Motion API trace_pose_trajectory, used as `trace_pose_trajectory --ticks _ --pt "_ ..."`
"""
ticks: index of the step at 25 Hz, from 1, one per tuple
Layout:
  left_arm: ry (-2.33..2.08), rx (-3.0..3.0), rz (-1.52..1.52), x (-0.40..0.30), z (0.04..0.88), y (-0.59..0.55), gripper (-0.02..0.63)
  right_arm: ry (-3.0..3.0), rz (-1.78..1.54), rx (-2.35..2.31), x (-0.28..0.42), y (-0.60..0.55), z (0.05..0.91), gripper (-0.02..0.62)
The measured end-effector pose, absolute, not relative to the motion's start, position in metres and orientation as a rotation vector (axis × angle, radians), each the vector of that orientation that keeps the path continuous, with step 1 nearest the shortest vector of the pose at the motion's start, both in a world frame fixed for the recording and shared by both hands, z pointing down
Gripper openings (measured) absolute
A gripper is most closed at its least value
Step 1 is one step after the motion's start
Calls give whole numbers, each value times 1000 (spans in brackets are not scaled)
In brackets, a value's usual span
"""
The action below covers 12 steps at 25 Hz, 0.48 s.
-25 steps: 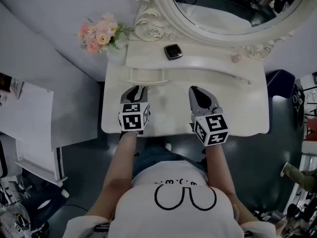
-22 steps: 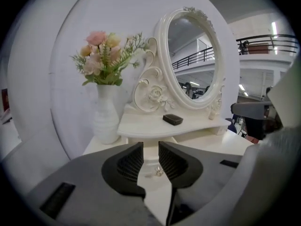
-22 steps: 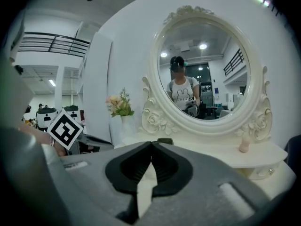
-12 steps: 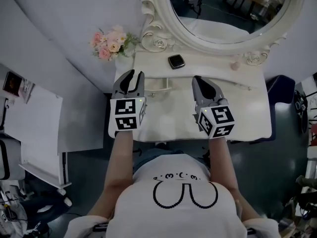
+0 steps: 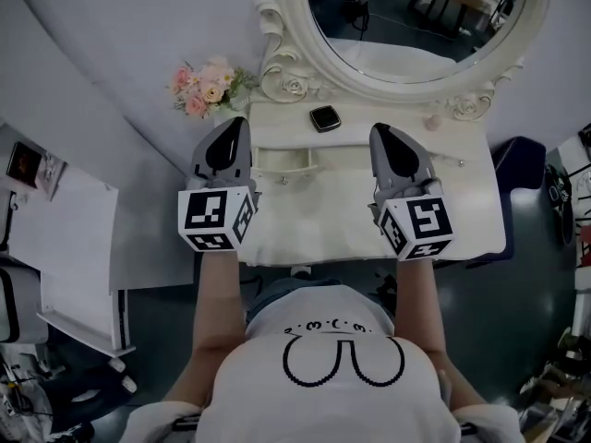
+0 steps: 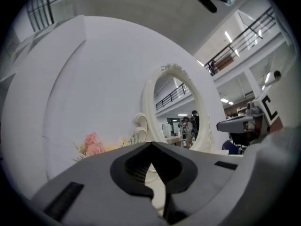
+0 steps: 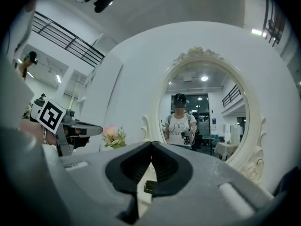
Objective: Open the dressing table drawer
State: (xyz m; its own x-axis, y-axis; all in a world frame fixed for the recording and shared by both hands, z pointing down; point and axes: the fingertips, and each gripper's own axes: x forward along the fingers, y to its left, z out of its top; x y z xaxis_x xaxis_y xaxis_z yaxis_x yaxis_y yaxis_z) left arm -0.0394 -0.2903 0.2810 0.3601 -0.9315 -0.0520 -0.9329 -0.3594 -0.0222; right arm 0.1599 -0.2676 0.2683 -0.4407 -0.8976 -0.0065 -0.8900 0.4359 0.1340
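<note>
Left gripper [image 5: 236, 124] has its jaws pressed together with nothing in them, held above the left side of the counter [image 5: 323, 220]. Right gripper [image 5: 382, 131] matches it on the other side: jaws meeting at the tips, empty, with a sliver of the white top showing through the gap behind them. Both point level toward the back wall [image 5: 120, 35].

Between the two, closer to the left one, sits the drawer [image 5: 282, 160], set in the front of the raised shelf at the back of the counter. How far out it stands can't be judged from here. The left gripper's body covers the shelf's left corner in the head view.

On that shelf lies a small dark case [image 5: 325, 118], and further right a small round knob-like piece [image 5: 431, 120]. Above it rises the oval mirror [image 5: 416, 17] in its carved white frame, reflecting a person in a white shirt in the right gripper view. Pink flowers [image 5: 205, 86] stand at the frame's left foot.

The wall is a plain curved white panel, the floor [image 5: 157, 293] is dark, and a white board [image 5: 69, 247] lies off to the left.
</note>
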Motion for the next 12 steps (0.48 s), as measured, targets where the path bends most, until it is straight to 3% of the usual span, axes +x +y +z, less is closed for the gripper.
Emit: trace_pose_trajectory --ticks 12 --pt "1768 -2489 162 -60 256 -271 -3 -2619 -241 1600 147 -252 255 -6"
